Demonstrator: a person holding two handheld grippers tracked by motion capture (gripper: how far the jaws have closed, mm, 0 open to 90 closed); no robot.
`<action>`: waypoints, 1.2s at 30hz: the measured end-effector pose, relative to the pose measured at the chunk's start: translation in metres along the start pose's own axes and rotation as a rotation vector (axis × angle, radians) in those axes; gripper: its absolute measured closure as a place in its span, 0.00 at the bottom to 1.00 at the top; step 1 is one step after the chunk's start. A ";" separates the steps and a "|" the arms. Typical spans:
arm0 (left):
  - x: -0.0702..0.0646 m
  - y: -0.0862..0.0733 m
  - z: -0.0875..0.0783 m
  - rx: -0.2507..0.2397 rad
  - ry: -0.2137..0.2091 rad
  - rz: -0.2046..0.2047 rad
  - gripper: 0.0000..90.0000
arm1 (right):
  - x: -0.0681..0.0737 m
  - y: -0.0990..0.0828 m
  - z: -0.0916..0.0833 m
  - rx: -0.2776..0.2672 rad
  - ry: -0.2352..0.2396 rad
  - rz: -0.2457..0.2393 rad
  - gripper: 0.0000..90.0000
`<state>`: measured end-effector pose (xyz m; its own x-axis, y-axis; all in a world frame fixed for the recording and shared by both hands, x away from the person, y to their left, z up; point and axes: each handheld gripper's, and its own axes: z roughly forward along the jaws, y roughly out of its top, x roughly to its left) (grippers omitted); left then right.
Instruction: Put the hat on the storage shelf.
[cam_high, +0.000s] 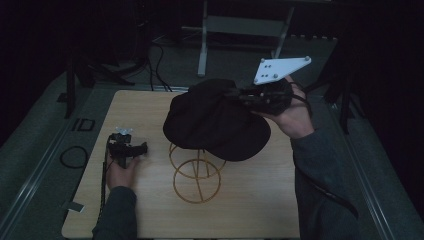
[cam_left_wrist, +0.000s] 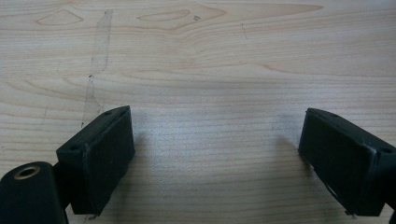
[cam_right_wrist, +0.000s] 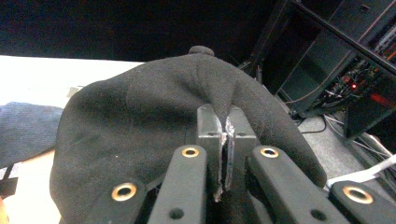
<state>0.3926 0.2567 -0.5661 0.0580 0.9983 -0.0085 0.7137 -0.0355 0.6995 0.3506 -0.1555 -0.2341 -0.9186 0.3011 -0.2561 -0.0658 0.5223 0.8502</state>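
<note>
On my left, the left gripper rests low on the table, near its left edge, held in the left hand. In the left gripper view its jaws stand wide apart with bare wood grain between them and nothing in their grasp. A cable runs back from it along the sleeve.

Moving to the middle, I see a gold wire stand sitting on the table, made of rings and thin struts. The black hat hangs over its top, covering the upper part of the stand; whether the cloth actually rests on the wire I cannot tell.

On my right, the right gripper is raised above the table in the right hand, its grey plate tilted up. In the right gripper view the jaws are pinched tight together on a fold of the hat, with the cloth bunched around the pads.
</note>
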 end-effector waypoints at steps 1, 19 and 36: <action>0.000 0.000 0.000 0.000 0.000 0.000 0.12 | 0.001 0.000 0.001 -0.002 0.005 0.000 0.97; 0.000 0.000 0.000 0.001 0.001 0.000 0.12 | 0.018 -0.011 0.018 0.001 0.086 -0.006 0.97; 0.000 0.000 0.000 0.001 0.001 0.002 0.12 | 0.034 -0.050 0.049 0.065 0.196 0.033 0.97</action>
<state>0.3926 0.2569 -0.5661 0.0587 0.9983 -0.0068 0.7141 -0.0373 0.6991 0.3420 -0.1326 -0.3077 -0.9786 0.1608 -0.1287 -0.0152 0.5668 0.8237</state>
